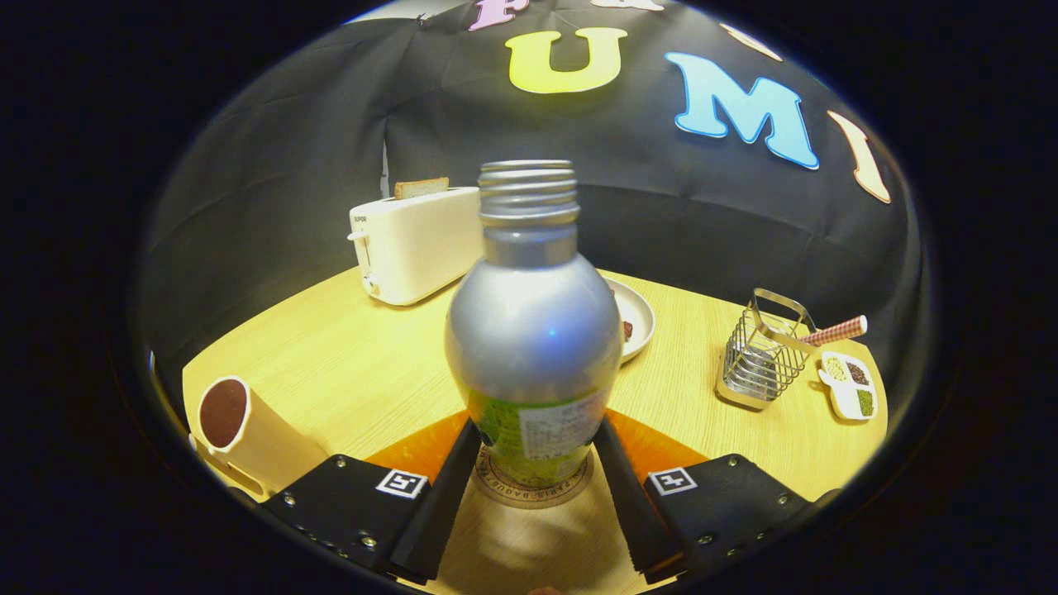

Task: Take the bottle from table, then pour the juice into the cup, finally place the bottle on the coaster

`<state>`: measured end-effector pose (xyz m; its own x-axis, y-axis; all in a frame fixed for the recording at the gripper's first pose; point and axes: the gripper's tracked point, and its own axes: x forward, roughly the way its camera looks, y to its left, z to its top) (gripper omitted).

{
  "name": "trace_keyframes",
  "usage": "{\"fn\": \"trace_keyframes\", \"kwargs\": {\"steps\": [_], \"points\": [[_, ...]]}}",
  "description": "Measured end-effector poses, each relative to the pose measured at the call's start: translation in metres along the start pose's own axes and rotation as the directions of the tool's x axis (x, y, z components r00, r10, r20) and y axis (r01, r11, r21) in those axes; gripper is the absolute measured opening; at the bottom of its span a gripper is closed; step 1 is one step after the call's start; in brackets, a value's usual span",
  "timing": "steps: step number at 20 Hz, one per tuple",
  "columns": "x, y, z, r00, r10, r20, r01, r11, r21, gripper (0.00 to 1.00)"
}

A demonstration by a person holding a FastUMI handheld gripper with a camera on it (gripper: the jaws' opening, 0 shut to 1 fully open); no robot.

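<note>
I have the hand-held gripper (pixel 536 463) clamped on the bottle (pixel 533 330), standing upright on the coaster (pixel 533 489); cup (pixel 248 434) left.

bottle (pixel 533 330): silver, green label low | coaster (pixel 536 487): tan, brown lettered ring | cup (pixel 240 430): cream, brown inside | toaster (pixel 413 244): cream-white | counter (pixel 355 355): pale wood grain | straw (pixel 835 331): red-white checked

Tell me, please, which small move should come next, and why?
Probably open the jaws and draw the gripper back. The uncapped bottle stands upright on the round coaster, gripped between the fingers, and the cup beside them already holds dark liquid, so only release seems left.
</note>
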<state>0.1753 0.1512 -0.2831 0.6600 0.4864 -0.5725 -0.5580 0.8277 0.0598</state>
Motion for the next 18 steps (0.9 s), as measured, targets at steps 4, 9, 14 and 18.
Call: {"fn": "trace_keyframes", "kwargs": {"steps": [4,9,14,18], "points": [[-0.025,0.000,0.005,0.999,-0.025,0.028,0.025,1.000,-0.012,0.83],[-0.029,-0.003,-0.001,0.998,-0.054,0.017,0.055,0.998,-0.038,0.82],[-0.061,0.003,0.005,0.996,-0.062,0.063,0.062,0.998,-0.007,0.83],[-0.118,-0.001,0.028,0.981,-0.109,0.163,0.107,0.994,0.021,0.82]]}}
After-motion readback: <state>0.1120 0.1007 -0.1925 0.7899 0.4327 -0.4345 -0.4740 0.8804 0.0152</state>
